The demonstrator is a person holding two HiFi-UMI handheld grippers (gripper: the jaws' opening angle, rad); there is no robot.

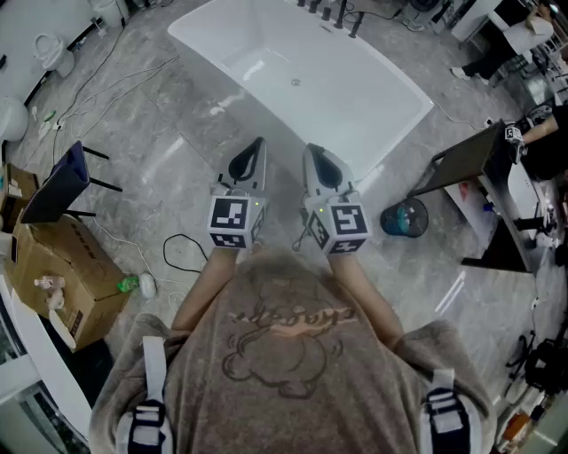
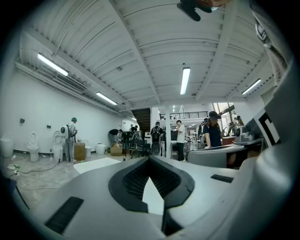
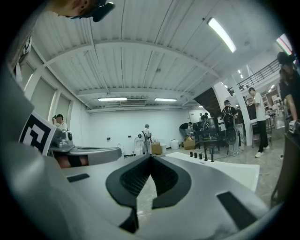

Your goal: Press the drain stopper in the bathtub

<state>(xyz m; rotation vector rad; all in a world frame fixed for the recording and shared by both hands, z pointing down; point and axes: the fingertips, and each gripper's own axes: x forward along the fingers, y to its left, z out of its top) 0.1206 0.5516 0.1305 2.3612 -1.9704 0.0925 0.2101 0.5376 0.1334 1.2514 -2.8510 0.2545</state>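
A white rectangular bathtub (image 1: 390, 124) lies slantwise on the grey floor ahead. Its small round drain stopper (image 1: 295, 82) sits in the middle of the tub's bottom. My left gripper (image 1: 256, 144) and right gripper (image 1: 311, 152) are held side by side close to my chest, short of the tub's near rim and pointing toward it. Both are shut with nothing between the jaws. In the left gripper view the left gripper (image 2: 150, 160) looks level across the room, past a strip of the tub (image 2: 96, 164). The right gripper (image 3: 151, 157) has the tub (image 3: 229, 172) to its right.
Black faucet fittings (image 1: 333, 12) stand on the tub's far rim. A teal bucket (image 1: 404, 217) and a dark table (image 1: 470, 158) are to the right. To the left are a cardboard box (image 1: 53, 270), a black stand (image 1: 58, 184) and a floor cable (image 1: 182, 254). People stand far off.
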